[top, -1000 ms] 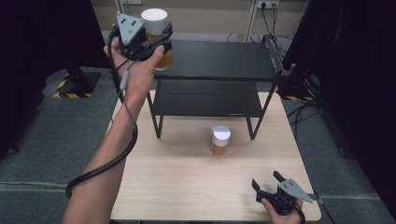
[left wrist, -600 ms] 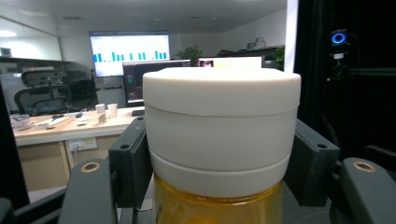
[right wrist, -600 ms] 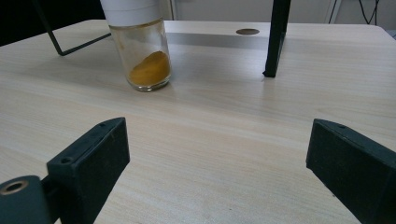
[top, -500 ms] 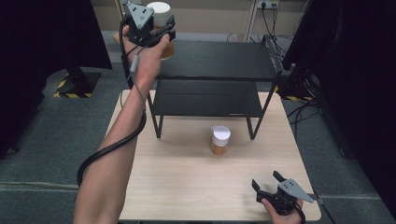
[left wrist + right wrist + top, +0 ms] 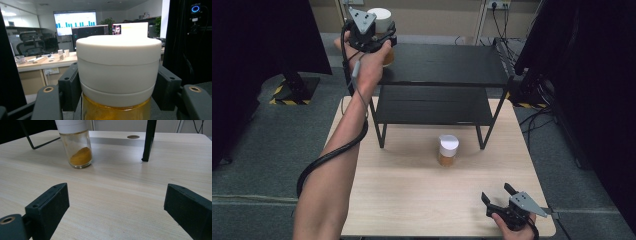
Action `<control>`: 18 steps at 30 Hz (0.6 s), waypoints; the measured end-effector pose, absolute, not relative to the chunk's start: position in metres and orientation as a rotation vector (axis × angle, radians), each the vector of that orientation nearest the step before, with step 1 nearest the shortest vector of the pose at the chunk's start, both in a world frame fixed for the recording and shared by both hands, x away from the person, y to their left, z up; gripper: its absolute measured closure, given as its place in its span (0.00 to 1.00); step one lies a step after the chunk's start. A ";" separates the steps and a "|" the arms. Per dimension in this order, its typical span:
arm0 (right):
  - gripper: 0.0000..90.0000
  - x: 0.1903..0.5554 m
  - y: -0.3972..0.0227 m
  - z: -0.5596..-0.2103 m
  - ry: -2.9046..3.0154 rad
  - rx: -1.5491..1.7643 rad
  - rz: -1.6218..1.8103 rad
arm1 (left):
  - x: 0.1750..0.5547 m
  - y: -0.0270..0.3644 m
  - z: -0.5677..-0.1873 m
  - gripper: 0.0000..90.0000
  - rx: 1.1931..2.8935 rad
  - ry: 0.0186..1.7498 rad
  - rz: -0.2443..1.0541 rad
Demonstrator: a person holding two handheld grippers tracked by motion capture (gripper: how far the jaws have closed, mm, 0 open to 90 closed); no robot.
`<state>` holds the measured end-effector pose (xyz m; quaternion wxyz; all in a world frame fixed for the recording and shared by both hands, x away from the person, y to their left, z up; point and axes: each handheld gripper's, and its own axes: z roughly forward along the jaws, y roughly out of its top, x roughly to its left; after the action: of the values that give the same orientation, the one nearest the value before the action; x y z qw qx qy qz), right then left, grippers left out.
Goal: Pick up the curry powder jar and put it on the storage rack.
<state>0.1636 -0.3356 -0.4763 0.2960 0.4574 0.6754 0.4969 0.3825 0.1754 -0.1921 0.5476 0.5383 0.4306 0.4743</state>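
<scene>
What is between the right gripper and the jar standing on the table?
Nothing: bare wooden table lies between the open right gripper and the jar, as the right gripper view shows.

A pale wooden table (image 5: 412, 200) is standing on a grey carpeted floor (image 5: 272, 145), bearing a black two-tier shelf rack (image 5: 437, 75) along its far half. A white-capped glass jar (image 5: 448, 149) with a little orange powder in it is sitting upright on the bare wood, just in front of the rack's lower tier, between its two front legs. In the right gripper view, this jar (image 5: 75, 142) is standing well beyond the left jaw, with one black rack leg (image 5: 148, 141) planted on the tabletop farther to the right, ahead of the gap between the jaws.
</scene>
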 end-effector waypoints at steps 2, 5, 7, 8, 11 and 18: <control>0.07 0.163 -0.335 -0.476 1.796 1.215 1.321 | 0.385 0.174 -0.194 0.38 1.288 1.026 1.127; 0.07 0.164 -0.336 -0.476 1.799 1.213 1.321 | 0.387 0.173 -0.196 0.38 1.293 1.034 1.130; 0.07 0.164 -0.336 -0.476 1.800 1.213 1.322 | 0.389 0.173 -0.197 0.38 1.293 1.041 1.121; 0.07 0.164 -0.336 -0.476 1.800 1.213 1.323 | 0.390 0.173 -0.198 0.38 1.292 1.042 1.118; 0.07 0.164 -0.337 -0.476 1.801 1.213 1.326 | 0.391 0.173 -0.199 0.38 1.287 1.048 1.115; 0.07 0.164 -0.336 -0.476 1.801 1.210 1.326 | 0.392 0.175 -0.200 0.38 1.274 1.055 1.100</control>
<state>0.1638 -0.3364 -0.4765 0.2950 0.4548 0.6767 0.4982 0.3924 0.1754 -0.2004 0.5460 0.5371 0.4451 0.4639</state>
